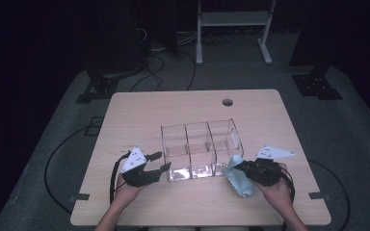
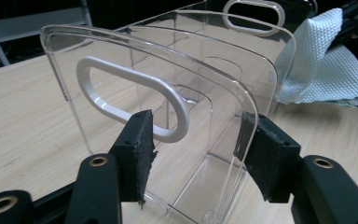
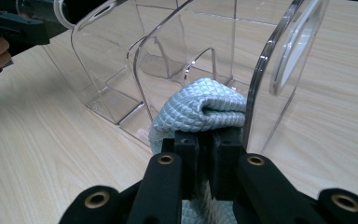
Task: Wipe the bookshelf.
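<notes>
A clear three-compartment organizer [image 1: 196, 125] stands at the table's middle. My left gripper [image 1: 164, 161] is at its left end. In the left gripper view the pads [image 2: 142, 149] sit against the near corner of the organizer [image 2: 121, 51], beside the white-rimmed handle slot [image 2: 135, 100], and appear to pinch it. My right gripper [image 1: 240, 168] is at the organizer's right front corner. It is shut on a folded light blue cloth [image 1: 238, 182], which hangs down onto the table. The cloth [image 3: 200, 107] bulges just past the closed jaws of the right gripper [image 3: 209, 140], against the organizer's end wall [image 3: 261, 84].
The wooden table [image 1: 139, 110] has a round cable hole [image 1: 227, 102] near its far edge. Beyond the table are a white frame [image 1: 231, 21], dark stands and cables on the grey floor. My left gripper [image 3: 14, 28] shows far off past the organizer.
</notes>
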A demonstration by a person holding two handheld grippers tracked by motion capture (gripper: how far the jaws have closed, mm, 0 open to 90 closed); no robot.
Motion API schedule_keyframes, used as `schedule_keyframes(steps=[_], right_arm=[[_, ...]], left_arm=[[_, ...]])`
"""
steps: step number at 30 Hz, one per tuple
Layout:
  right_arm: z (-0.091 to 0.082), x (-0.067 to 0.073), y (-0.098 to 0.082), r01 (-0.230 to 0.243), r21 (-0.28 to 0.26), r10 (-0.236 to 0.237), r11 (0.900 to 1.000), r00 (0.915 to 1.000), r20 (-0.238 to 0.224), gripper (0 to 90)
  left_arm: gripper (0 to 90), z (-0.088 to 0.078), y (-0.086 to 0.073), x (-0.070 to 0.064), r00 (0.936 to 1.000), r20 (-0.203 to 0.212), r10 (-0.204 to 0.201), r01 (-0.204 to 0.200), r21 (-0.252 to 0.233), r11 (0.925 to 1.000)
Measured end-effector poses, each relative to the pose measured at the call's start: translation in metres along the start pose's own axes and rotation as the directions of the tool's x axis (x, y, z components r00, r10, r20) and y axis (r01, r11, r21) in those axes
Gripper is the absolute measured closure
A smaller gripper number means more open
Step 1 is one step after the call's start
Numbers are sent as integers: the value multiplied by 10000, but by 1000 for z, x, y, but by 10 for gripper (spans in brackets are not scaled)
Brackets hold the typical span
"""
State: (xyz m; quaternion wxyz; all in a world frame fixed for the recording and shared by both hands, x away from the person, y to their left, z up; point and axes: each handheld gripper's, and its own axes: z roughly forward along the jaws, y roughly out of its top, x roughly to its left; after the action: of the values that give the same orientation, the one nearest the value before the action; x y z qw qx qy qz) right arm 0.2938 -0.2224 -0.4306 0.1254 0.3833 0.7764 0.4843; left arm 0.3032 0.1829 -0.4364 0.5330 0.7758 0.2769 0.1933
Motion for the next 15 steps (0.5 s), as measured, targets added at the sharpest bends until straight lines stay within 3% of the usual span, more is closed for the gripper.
schedule_keyframes(steps=[4, 15], right_arm=[[3, 0, 2, 50, 53, -49, 10000, 10000, -47, 830], [11, -4, 10, 122, 214, -117, 9997, 9997, -222, 831]], left_arm=[[508, 1, 0, 4, 9999, -150, -73, 71, -116, 9999], [535, 7, 2, 19, 9977, -645, -214, 202, -186, 9996]])
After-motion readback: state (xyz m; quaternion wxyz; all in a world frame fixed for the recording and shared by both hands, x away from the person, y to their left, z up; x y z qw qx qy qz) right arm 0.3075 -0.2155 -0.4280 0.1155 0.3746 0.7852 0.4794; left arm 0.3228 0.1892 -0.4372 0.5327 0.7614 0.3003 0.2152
